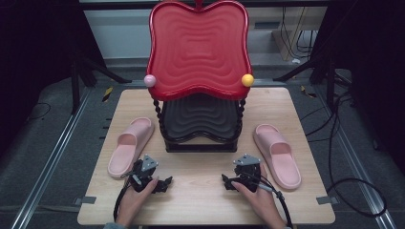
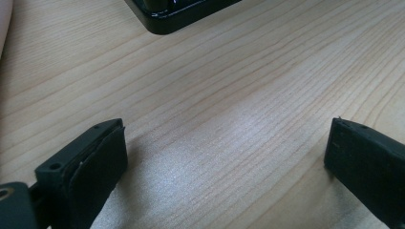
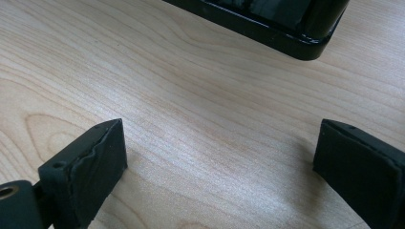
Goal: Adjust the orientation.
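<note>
Hands rest on the near part of the wooden table (image 1: 205,200), each holding a gripper. Both the left gripper (image 1: 143,174) and the right gripper (image 1: 246,172) have their jaws spread wide with only bare wood between them, grasping nothing. A pink slipper (image 1: 130,145) lies just left of the left gripper; a second slipper (image 1: 278,155) lies just right of the right one. Between them, farther back, stands a two-tier rack (image 1: 199,119) with a red top tray (image 1: 198,47).
</note>
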Motion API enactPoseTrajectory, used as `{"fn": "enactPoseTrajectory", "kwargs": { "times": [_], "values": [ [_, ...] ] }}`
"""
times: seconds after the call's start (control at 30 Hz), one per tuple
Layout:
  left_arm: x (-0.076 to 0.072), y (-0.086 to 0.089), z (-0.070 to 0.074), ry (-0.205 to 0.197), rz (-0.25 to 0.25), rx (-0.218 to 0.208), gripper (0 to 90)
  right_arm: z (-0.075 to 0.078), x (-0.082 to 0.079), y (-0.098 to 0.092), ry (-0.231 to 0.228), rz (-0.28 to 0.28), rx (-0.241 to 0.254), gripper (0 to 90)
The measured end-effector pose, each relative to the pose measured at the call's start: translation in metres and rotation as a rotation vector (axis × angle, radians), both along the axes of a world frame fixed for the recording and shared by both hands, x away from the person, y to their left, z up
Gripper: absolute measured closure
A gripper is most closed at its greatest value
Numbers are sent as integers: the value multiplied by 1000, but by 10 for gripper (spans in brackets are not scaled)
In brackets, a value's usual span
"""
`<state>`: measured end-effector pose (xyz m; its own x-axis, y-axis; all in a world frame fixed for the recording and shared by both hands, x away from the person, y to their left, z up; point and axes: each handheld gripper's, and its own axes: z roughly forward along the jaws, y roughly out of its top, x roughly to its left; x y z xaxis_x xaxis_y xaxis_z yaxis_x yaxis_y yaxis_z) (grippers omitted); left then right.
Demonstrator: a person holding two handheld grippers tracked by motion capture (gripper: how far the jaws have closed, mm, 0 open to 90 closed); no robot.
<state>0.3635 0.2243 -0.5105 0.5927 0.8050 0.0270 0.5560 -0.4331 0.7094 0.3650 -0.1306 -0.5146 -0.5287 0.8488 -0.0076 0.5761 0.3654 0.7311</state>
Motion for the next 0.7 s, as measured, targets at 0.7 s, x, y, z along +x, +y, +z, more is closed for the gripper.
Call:
{"fn": "enactPoseTrajectory", "kwargs": {
  "times": [0.7],
  "values": [
    [7, 81, 83, -43, 25, 200, 112, 0, -3, -1, -1, 13, 1, 43]
  ]
}}
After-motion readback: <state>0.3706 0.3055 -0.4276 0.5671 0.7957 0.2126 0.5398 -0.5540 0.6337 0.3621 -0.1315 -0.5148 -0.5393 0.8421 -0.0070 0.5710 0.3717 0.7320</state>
